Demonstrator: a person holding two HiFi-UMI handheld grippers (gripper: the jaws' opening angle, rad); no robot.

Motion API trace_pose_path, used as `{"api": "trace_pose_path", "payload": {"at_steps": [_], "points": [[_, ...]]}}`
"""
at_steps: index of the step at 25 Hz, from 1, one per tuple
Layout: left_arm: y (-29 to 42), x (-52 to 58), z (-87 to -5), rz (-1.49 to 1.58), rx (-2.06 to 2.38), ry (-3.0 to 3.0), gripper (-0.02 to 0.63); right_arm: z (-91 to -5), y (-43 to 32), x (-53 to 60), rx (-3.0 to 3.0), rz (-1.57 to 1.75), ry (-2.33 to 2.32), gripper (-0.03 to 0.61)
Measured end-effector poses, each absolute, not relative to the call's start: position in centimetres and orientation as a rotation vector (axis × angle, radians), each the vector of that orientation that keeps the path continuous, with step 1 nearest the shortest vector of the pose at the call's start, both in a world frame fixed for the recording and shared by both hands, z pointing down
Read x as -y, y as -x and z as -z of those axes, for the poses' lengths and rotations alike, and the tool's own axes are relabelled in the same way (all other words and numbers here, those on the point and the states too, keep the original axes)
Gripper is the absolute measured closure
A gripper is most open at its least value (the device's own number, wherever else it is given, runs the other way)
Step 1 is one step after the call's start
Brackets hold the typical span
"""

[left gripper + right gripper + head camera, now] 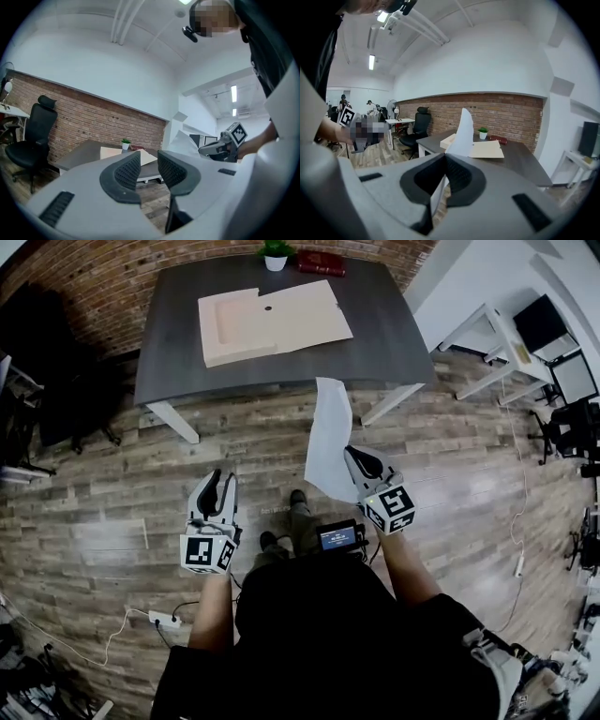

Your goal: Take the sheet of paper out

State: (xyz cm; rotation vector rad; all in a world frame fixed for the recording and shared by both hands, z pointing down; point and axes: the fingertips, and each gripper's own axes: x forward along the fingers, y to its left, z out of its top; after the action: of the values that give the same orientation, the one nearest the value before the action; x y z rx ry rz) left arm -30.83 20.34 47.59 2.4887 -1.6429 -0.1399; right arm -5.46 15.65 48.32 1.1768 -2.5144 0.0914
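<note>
Head view: the right gripper is clenched on the sheet, which stands up from its jaws well apart from the folder ahead, so removal looks done; the left gripper has its jaws apart and empty.

Held: sheet of paper, sticking up from the pinching jaws of the right gripper. Beside: left gripper, hanging to its left, well apart. Ahead of both: table, carrying folder; potted plant and book sitting beyond the folder, book rightmost.
</note>
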Motion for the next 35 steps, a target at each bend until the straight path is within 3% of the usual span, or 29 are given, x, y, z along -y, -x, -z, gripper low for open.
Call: {"api": "trace_pose_path", "payload": {"at_steps": [7,20,35], "points": [[29.9,-24.6,-49.3,0.131,1.625,-2.459,0.508,-49.2,6.2,-20.3,2.569,-0.117,-1.104,0.574],[21.9,-25.3,-47.0,0.120,1.644,-2.440,0.508,-46.2,-1.6,-20.6,2.657,0.008,-1.085,0.574],[16.3,-25.7,-46.0,0.084,1.667,-2.455,0.508,-47.3,-7.2,-20.6,2.734,-0.104,-1.098,0.574]]}}
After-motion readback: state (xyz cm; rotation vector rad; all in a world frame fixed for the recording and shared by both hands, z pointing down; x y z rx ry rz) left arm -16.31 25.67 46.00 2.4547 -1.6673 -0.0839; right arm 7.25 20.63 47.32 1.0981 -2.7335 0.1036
